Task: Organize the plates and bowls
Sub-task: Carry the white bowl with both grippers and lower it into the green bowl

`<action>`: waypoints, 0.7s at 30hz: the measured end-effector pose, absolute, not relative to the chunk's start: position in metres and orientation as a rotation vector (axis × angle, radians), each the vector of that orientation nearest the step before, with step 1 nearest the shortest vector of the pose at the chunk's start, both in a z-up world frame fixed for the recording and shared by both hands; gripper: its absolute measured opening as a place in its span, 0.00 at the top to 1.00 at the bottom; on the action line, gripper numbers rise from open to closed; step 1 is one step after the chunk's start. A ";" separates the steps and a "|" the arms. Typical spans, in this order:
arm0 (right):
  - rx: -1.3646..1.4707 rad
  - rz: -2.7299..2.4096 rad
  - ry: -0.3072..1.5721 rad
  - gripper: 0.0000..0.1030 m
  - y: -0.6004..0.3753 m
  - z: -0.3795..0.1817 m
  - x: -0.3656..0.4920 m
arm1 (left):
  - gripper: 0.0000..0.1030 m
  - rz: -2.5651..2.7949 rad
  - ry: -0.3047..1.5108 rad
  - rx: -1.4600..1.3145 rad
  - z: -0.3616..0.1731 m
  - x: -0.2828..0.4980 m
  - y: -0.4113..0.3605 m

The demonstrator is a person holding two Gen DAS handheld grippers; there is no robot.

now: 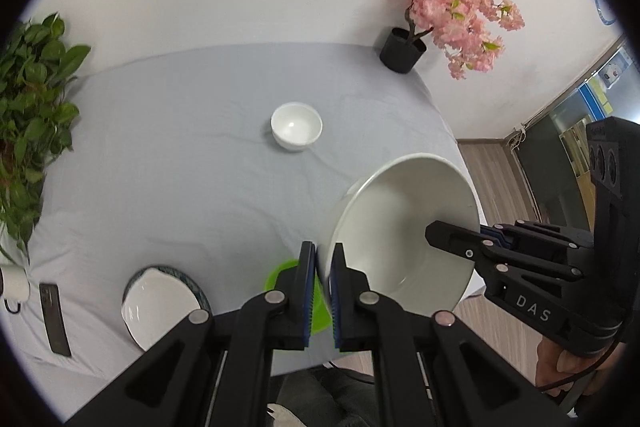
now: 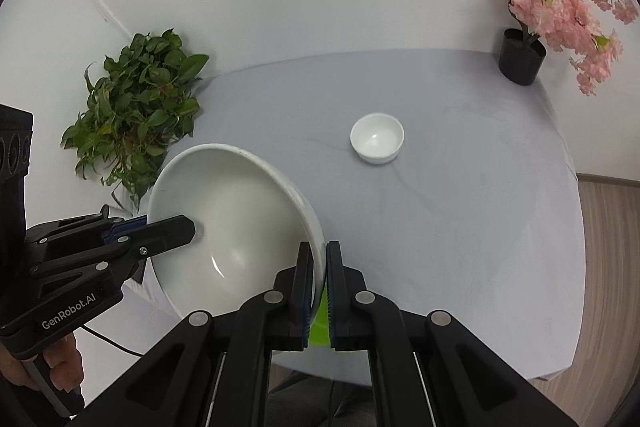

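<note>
Large white bowl (image 1: 400, 227): aloft, rim clenched by left gripper (image 1: 323, 291) and right gripper (image 2: 319, 291) | small bowl (image 1: 296, 125) beyond both, unstacked | plate (image 1: 160, 303) left, green bowl (image 1: 282, 273) beneath: pending

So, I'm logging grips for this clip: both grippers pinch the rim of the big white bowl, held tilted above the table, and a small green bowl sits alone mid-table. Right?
Not quite: the small bowl alone mid-table is white, not green, as the right wrist view shows. The rest holds: the left gripper and right gripper both pinch the rim of the big white bowl, held tilted above the table.
</note>
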State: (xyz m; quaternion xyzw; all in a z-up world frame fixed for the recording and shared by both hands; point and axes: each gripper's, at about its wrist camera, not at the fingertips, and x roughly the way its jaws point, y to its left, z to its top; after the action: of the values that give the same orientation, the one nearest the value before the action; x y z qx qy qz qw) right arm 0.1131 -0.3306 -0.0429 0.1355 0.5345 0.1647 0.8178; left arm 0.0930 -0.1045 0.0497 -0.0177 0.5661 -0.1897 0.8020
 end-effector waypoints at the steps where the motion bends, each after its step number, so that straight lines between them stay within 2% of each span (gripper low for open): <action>1: 0.298 0.354 1.154 0.97 -0.331 -0.048 0.107 | 0.94 -0.403 1.226 -0.044 0.047 0.087 -0.100; 21: 0.338 0.298 1.456 0.98 -0.317 -0.245 0.100 | 0.94 -0.379 1.523 -0.085 -0.106 0.090 -0.083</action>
State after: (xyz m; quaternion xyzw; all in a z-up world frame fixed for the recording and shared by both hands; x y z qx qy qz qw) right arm 0.1000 -0.3169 -0.2451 0.1531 0.6597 0.1348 0.7233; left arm 0.0898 -0.0830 -0.1063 -0.0381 0.6855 -0.1706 0.7067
